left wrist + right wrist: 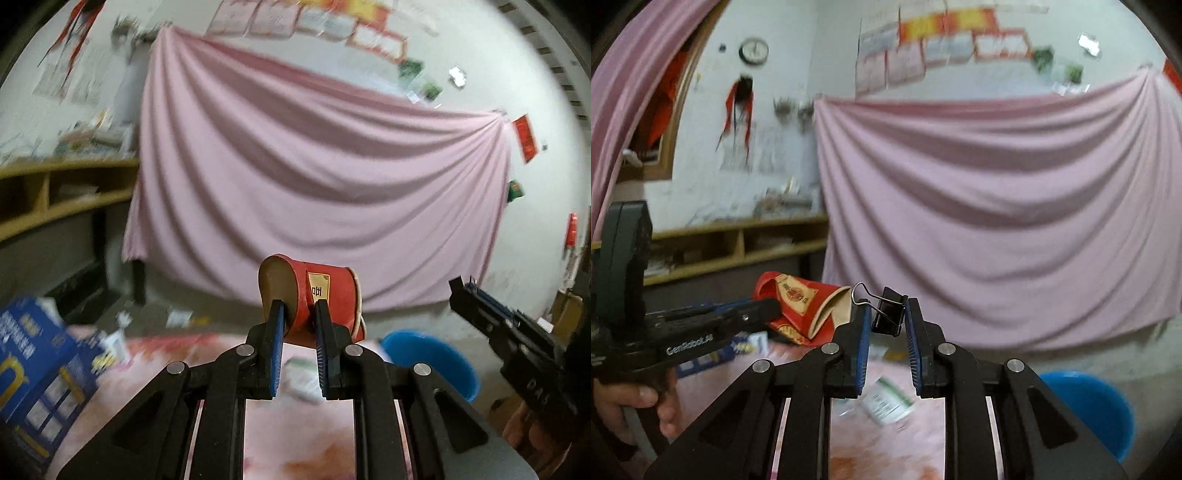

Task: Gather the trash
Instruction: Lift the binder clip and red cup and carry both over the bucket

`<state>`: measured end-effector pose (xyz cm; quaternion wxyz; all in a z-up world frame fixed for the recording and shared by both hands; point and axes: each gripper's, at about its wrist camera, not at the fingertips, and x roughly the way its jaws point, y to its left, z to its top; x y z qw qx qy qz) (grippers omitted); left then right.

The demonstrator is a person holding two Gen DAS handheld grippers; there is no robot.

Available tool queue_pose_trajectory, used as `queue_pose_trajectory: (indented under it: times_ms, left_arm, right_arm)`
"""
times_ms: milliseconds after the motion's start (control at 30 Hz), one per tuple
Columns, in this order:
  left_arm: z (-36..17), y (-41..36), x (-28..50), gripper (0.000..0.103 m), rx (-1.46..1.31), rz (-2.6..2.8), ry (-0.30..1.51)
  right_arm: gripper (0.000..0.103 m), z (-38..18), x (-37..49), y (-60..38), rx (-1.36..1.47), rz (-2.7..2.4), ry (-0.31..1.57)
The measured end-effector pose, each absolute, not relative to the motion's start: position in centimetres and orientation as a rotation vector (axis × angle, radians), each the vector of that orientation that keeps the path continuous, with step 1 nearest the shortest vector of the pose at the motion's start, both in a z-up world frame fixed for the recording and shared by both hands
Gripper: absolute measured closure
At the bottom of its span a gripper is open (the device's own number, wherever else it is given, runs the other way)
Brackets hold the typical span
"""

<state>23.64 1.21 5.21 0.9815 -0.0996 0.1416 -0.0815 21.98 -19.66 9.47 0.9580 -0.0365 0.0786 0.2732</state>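
My left gripper [300,314] is shut on a crushed red paper cup [325,295] and holds it in the air above the table. The cup also shows in the right wrist view [801,306], held by the left gripper [768,308] at the left. My right gripper [886,314] is shut on a black binder clip [888,312] with silver wire handles, also lifted. In the left wrist view the right gripper [461,286] enters from the right. A blue bin [436,358] stands low at the right, also in the right wrist view [1093,406].
A pink floral tablecloth [886,450] covers the table below. A white-and-green packet [886,402] lies on it. A blue box [33,373] stands at the left. A pink sheet [314,177] hangs on the back wall, with wooden shelves [55,192] to its left.
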Motion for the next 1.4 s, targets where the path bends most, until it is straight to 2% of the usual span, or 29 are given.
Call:
queue_pose_trajectory:
  times_ms: [333,700,1133,1400]
  left_arm:
    - [9.6,-7.8,22.5,0.09,-0.121,-0.331,0.073]
    - [8.7,-14.9,24.3,0.09,-0.083,-0.43,0.033]
    - [5.6,-19.3,27.8,0.09,-0.077,-0.467,0.114]
    - [3.5,-20.9,30.9,0.09,-0.084,-0.461,0.285]
  right_arm:
    - [0.087,11.7,19.2,-26.6,-0.073,0.36,-0.048]
    - [0.087,10.7,19.6,-32.9,-0.045,0.231,-0.049]
    - [0.086,8.5,21.6,-36.9,-0.02,0.159,0.026]
    - [0.086,6.1,24.6,-37.9,0.006,0.141,0.18]
